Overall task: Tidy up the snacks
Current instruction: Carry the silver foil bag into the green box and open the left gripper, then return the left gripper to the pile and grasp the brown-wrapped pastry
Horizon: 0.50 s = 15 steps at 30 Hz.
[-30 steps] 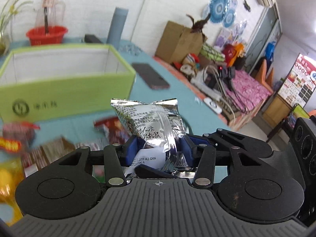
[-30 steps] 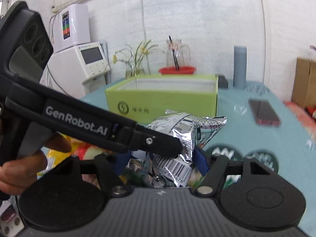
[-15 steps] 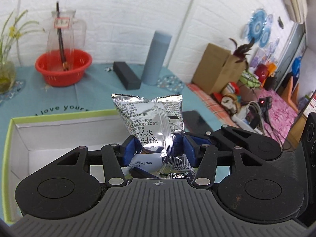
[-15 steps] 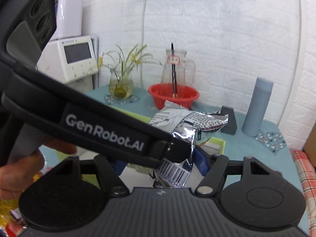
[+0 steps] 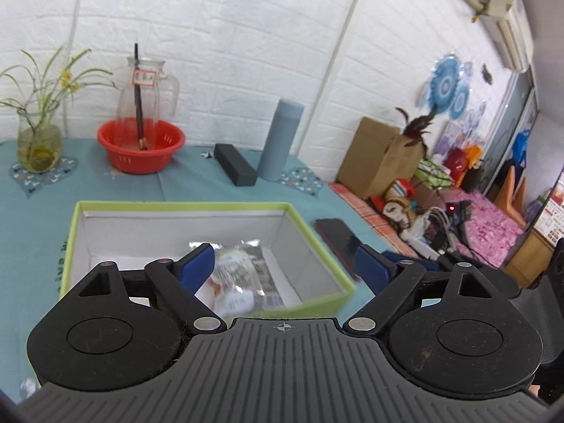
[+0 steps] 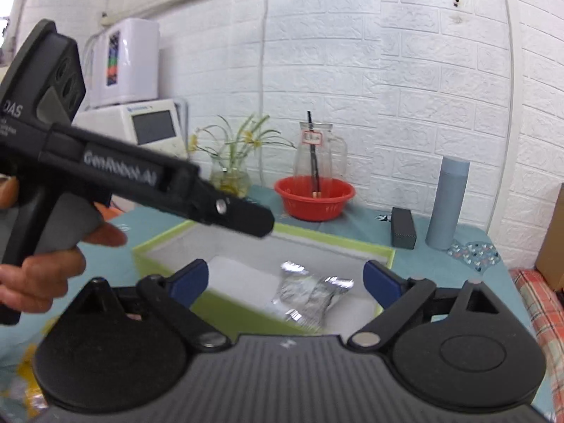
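Both grippers, left [image 5: 283,268] and right [image 6: 285,280], hang spread wide and empty above green box [image 5: 319,243]; silver packets [image 5: 243,275] lie inside, presumably sorted there.

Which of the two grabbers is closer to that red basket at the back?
Hard to call; probably the left gripper. The red basket sits beyond the green box, ahead of both. The right gripper also hangs open over that box, the basket slightly right of it.

Both wrist cameras are looking down from close above into the green box [image 5: 317,303] [image 6: 225,308], sharing it and the red basket [image 5: 141,149] [image 6: 314,198].
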Each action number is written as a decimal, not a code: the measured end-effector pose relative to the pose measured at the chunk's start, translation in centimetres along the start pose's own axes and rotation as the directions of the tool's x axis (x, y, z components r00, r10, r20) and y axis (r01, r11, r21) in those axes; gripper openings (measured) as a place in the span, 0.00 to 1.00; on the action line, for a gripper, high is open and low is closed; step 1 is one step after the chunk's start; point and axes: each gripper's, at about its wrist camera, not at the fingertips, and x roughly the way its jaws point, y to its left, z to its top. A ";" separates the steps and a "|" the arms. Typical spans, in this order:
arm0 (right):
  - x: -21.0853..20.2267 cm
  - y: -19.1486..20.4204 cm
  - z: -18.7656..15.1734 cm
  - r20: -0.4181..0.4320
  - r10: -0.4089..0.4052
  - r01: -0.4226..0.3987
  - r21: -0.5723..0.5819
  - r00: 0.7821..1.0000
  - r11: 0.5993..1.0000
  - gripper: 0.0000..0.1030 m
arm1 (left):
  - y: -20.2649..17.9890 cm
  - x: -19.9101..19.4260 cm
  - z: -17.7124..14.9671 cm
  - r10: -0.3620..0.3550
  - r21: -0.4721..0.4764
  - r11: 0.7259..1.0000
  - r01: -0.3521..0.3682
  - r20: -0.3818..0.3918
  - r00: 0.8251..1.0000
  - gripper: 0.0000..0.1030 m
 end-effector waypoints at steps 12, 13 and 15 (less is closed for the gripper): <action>-9.3 9.7 -10.9 -0.080 0.078 -0.071 0.096 0.994 0.993 0.91 | -0.5 -13.9 -15.2 0.115 -0.040 0.992 -0.116 -0.015 0.993 0.76; -10.0 10.5 -11.2 -0.075 0.099 -0.092 0.100 0.992 0.991 0.91 | -0.2 -14.7 -16.3 0.107 -0.073 0.991 -0.109 -0.029 0.994 0.76; -10.9 12.2 -11.6 -0.074 0.153 -0.146 0.099 0.985 0.984 0.91 | 0.4 -16.0 -18.2 0.091 -0.144 0.985 -0.098 -0.058 0.994 0.72</action>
